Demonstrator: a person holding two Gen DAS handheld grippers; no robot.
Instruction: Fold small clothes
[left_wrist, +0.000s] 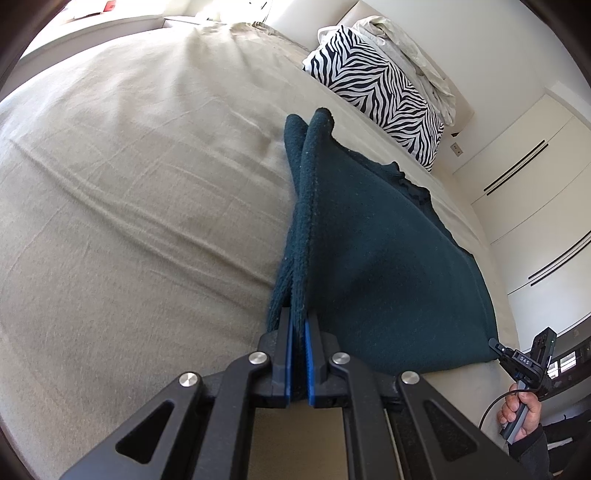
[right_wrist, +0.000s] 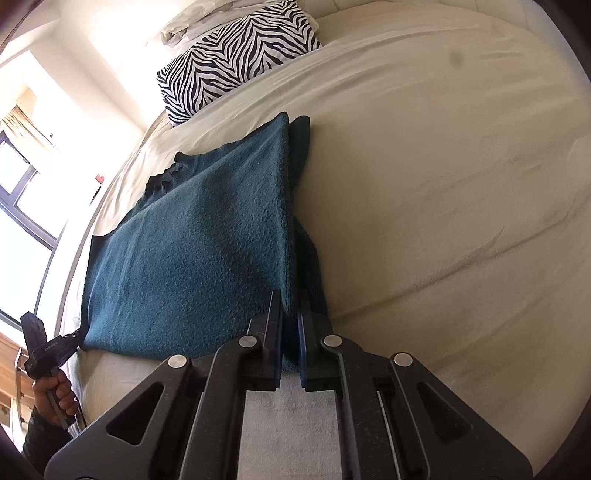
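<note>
A dark teal knitted garment (left_wrist: 376, 251) lies partly on the beige bed sheet (left_wrist: 129, 184). My left gripper (left_wrist: 299, 321) is shut on one doubled edge of it and lifts that edge off the bed. My right gripper (right_wrist: 291, 306) is shut on the opposite edge of the same garment (right_wrist: 199, 243), also raised. The cloth hangs stretched between the two. The right gripper also shows in the left wrist view (left_wrist: 496, 347), at the garment's far corner. The left gripper also shows in the right wrist view (right_wrist: 75, 338), likewise.
A zebra-striped pillow (left_wrist: 376, 88) with a crumpled white pillow (left_wrist: 406, 40) behind it lies at the head of the bed. White wardrobe doors (left_wrist: 524, 192) stand beside the bed. A window (right_wrist: 22, 177) is on the other side.
</note>
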